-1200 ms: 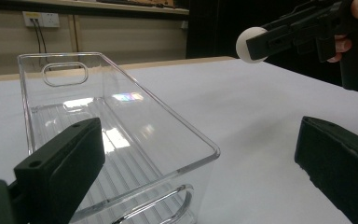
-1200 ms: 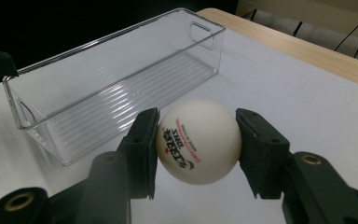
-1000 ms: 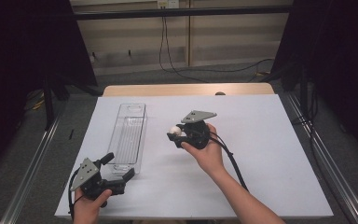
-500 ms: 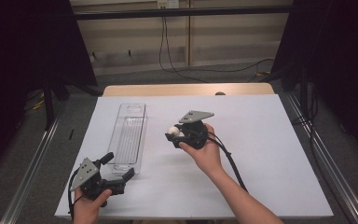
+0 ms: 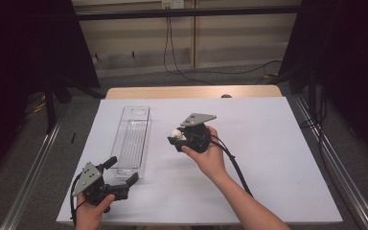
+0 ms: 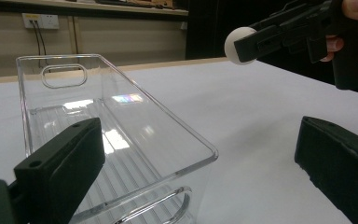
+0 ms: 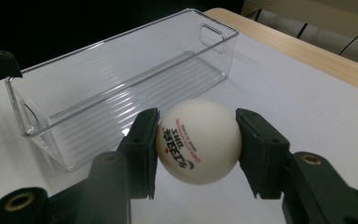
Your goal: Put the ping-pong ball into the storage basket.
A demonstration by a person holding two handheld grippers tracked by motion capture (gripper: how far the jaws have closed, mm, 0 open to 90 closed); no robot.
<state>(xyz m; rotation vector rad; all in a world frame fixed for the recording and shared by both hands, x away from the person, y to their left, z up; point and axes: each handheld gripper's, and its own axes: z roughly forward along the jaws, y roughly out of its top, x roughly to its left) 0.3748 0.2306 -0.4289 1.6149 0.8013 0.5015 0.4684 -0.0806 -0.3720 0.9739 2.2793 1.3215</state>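
Observation:
A white table-tennis ball (image 7: 198,140) with printed lettering sits pinched between the two black jaws of my right gripper (image 5: 176,138), which is shut on it above the white table, just right of the clear plastic bin (image 5: 133,139). The ball (image 5: 174,134) shows as a small white dot at the jaw tips, and again in the left gripper view as the ball (image 6: 239,45) at upper right. The bin (image 7: 121,88) is long, ribbed-bottomed, with handle cutouts at both ends. My left gripper (image 5: 123,173) is open at the bin's near end, jaws on either side of the bin's corner (image 6: 205,154).
A white sheet (image 5: 278,158) covers the table, with a wooden strip (image 5: 191,92) along its far edge. Metal rails run along both sides. Cables trail on the floor behind. Dark curtains stand left and right.

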